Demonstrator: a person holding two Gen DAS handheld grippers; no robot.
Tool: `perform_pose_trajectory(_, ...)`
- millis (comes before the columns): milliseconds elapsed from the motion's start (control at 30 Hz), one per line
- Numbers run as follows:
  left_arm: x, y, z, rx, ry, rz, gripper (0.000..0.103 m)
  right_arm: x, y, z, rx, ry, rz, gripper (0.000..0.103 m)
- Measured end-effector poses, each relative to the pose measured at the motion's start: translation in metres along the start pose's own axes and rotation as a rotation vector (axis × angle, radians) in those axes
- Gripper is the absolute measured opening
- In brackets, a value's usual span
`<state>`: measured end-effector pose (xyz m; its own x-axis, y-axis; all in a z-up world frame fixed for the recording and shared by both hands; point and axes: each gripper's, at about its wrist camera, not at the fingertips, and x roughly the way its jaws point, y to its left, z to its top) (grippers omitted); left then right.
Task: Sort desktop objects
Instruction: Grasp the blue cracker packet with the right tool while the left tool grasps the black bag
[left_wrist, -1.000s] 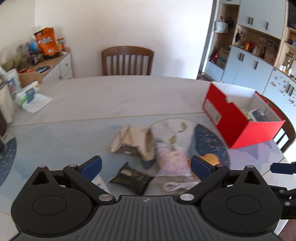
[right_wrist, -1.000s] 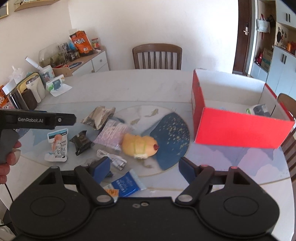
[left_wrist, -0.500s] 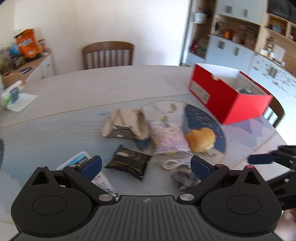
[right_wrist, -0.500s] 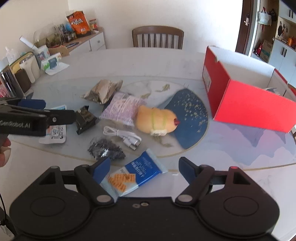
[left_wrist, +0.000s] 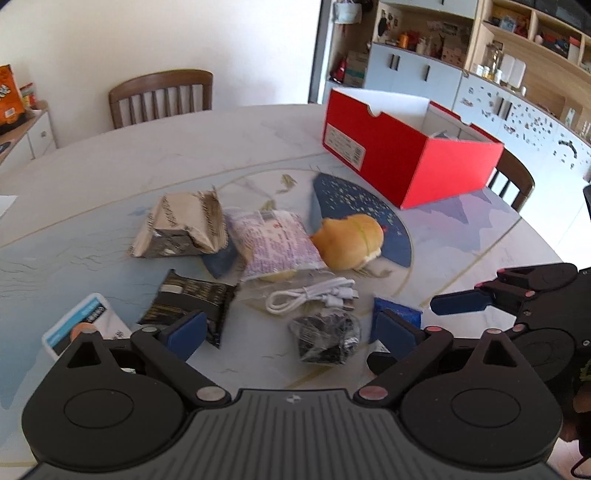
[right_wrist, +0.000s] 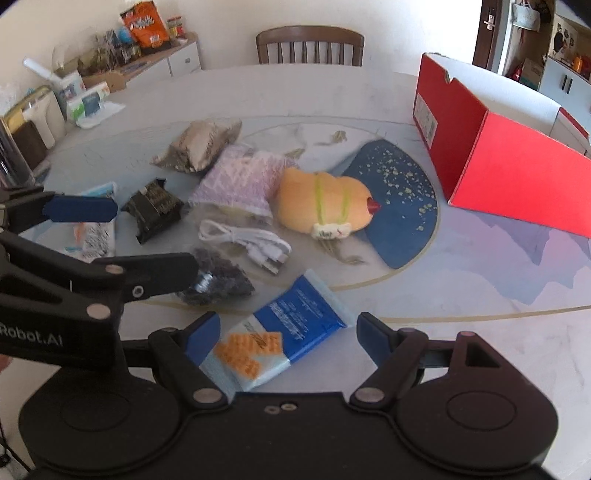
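Observation:
Loose items lie on the round table: a hot-dog plush (right_wrist: 325, 205), a purple packet (right_wrist: 240, 177), a tan foil bag (right_wrist: 197, 144), a black snack pack (right_wrist: 153, 208), a white cable (right_wrist: 245, 243), a dark bundle (right_wrist: 218, 278) and a blue cracker packet (right_wrist: 280, 326). My right gripper (right_wrist: 284, 332) is open, its jaws on either side of the cracker packet, just above it. My left gripper (left_wrist: 291, 326) is open and empty, low over the dark bundle (left_wrist: 325, 336), near the cable (left_wrist: 310, 293) and black pack (left_wrist: 192, 301).
An open red shoebox (left_wrist: 402, 155) stands at the table's far right, something small inside it. A white-blue sachet (left_wrist: 79, 319) lies at the left. A chair (left_wrist: 162, 98) stands behind the table. Cluttered sideboard (right_wrist: 110, 70) at far left; cabinets (left_wrist: 443, 77) at right.
Both grippers have moved down and forward toward the items. The left one has swung right over the dark bundle; the right one now frames the blue cracker packet.

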<state>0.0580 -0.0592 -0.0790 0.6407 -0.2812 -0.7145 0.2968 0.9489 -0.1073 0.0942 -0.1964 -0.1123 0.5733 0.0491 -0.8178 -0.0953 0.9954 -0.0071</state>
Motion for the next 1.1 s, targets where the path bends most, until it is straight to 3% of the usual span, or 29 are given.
perform_pose_trajectory(300,0.011,-0.007,-0.002,0.026,0.014,0.003,0.095,-0.008,-0.03,-0.007,0.01,0.001,-0.028,0.079)
perform_pose_trajectory(567,0.025,-0.008,-0.003,0.016,0.053,-0.007,0.082,-0.004,-0.031,-0.008,-0.061,-0.019,-0.001,0.077)
perform_pose_trajectory(667,0.03,-0.011,-0.005,0.028,0.073,-0.009,0.071,0.001,-0.026,-0.008,-0.096,-0.011,-0.001,0.066)
perform_pose_trajectory(800,0.032,-0.014,-0.006,0.033,0.081,-0.011,0.062,0.002,-0.023,-0.009,-0.108,-0.015,0.019,0.059)
perform_pose_trajectory(900,0.032,-0.016,-0.005,0.037,0.085,-0.02,0.05,0.002,-0.021,-0.007,-0.118,-0.019,0.032,0.044)
perform_pose_trajectory(1100,0.032,-0.019,-0.003,0.039,0.098,-0.032,0.038,0.001,-0.022,-0.005,-0.114,-0.014,0.031,0.037)
